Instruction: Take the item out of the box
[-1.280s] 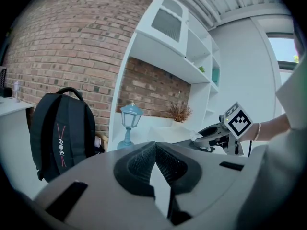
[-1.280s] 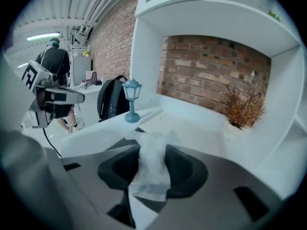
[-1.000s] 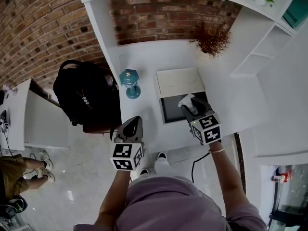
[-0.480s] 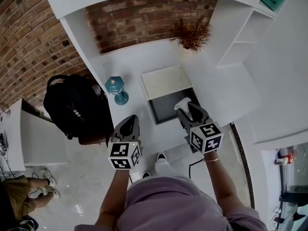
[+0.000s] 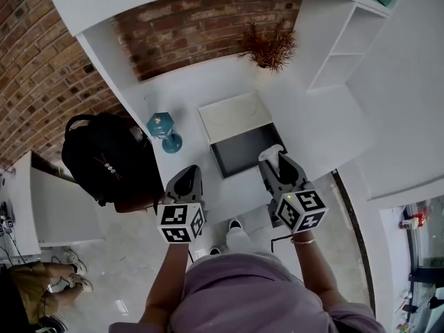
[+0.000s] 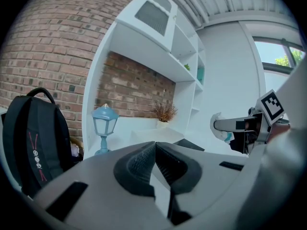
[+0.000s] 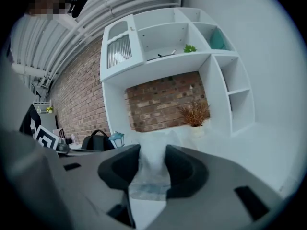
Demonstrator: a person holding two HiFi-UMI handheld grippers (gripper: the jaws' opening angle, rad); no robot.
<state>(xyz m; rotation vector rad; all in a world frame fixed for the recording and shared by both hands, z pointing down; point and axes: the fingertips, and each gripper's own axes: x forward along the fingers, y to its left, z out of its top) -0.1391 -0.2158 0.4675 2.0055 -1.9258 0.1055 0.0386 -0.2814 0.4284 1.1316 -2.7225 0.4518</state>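
A dark open box [image 5: 237, 154] lies on the white counter, with its pale lid [image 5: 231, 116] just behind it. My right gripper [image 5: 277, 161] hangs over the box's near right corner, shut on a white plastic-wrapped item [image 5: 270, 151]. In the right gripper view the crinkled wrapped item [image 7: 151, 169] fills the gap between the dark pads of the right gripper [image 7: 152, 163]. My left gripper [image 5: 188, 174] hovers at the counter's near edge, left of the box, shut with nothing in it. Its pads meet in the left gripper view [image 6: 154, 151], where the box [image 6: 193, 144] also shows.
A blue lantern [image 5: 165, 127] stands on the counter left of the lid. A black backpack [image 5: 104, 159] sits on a seat further left. A dried plant [image 5: 269, 46] is at the back by the brick wall, and a white shelf unit [image 5: 340, 54] rises on the right.
My right gripper has drawn back toward the counter's near edge with the wrapped item still in it. The left gripper has barely moved. The head view has shifted.
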